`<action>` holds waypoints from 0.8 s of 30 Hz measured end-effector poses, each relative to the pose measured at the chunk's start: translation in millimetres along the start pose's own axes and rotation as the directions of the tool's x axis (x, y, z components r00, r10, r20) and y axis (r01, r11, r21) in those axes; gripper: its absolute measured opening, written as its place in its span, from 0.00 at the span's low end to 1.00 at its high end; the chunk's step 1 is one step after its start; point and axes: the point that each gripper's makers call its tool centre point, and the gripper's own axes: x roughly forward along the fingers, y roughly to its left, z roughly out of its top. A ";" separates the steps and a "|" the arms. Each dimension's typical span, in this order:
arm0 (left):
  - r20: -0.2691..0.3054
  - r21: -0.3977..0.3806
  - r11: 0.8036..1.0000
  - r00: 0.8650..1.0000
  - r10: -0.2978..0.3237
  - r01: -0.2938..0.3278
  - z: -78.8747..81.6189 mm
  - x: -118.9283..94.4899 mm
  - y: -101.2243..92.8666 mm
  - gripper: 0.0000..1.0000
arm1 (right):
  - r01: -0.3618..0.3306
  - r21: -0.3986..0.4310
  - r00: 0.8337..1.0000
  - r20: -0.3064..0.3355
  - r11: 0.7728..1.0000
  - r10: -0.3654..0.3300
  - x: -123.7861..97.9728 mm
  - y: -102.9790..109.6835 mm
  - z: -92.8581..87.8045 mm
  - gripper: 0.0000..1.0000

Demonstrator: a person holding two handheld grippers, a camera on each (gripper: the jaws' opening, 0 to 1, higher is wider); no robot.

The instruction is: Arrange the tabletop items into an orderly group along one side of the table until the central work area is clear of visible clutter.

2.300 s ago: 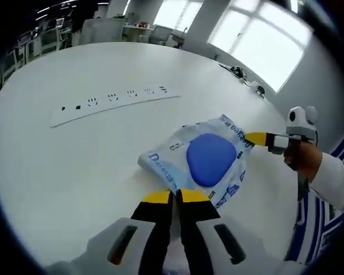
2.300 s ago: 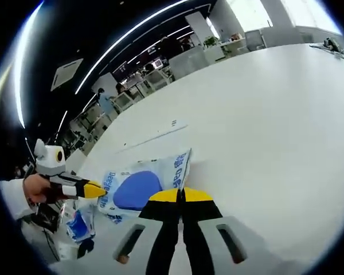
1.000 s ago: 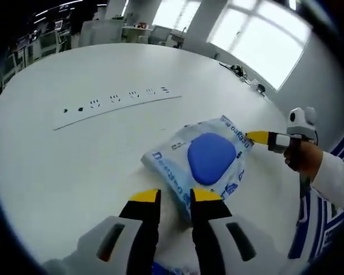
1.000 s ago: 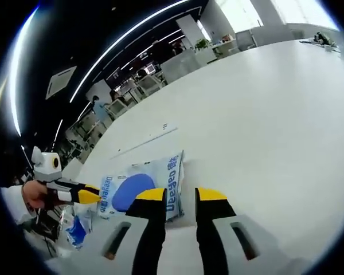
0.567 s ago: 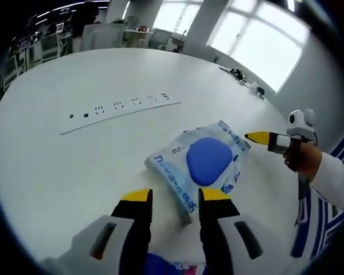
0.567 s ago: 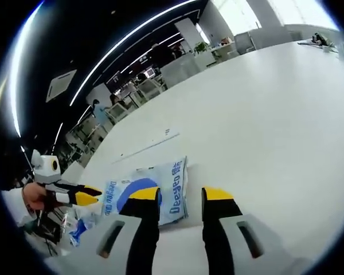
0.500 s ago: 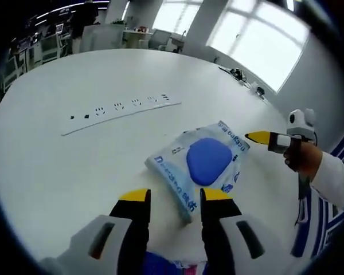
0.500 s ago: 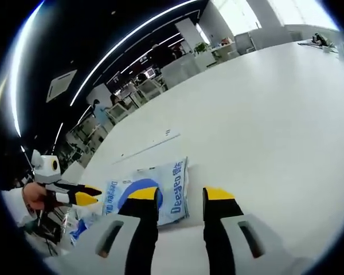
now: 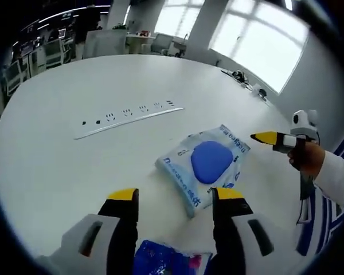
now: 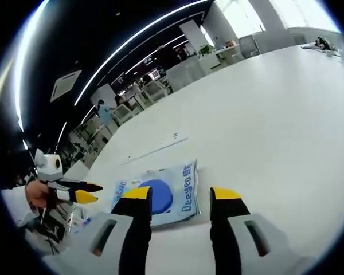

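White counter (image 9: 57,166) carries a pale packet with a blue oval (image 9: 209,163), lying flat just ahead of the left tongs (image 9: 176,196), whose jaws stand wide apart and empty. Right tongs (image 10: 180,193) are likewise spread, holding nothing, the packet just beyond them. A power strip (image 9: 129,116) lies farther off.

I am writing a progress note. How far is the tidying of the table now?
Done: the pale blue wipes pack with a round blue lid lies flat on the white table, free of both grippers. In hand: nothing; the left gripper and right gripper are open. Left: a crumpled blue wrapper sits apart near the table edge, so the grouping seems unfinished.
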 end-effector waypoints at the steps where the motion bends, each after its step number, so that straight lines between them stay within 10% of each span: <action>1: 0.001 -0.002 1.000 1.000 0.001 -0.001 0.1 -0.8 0.4 0.56 | -0.004 0.000 1.000 0.002 1.000 0.004 -0.8 2.2 0.8 0.40; 24: 0.082 -0.004 0.997 0.993 0.080 -0.080 15.4 -53.8 18.0 0.68 | -0.057 -0.113 0.998 0.016 0.992 0.059 -20.0 31.2 21.2 0.50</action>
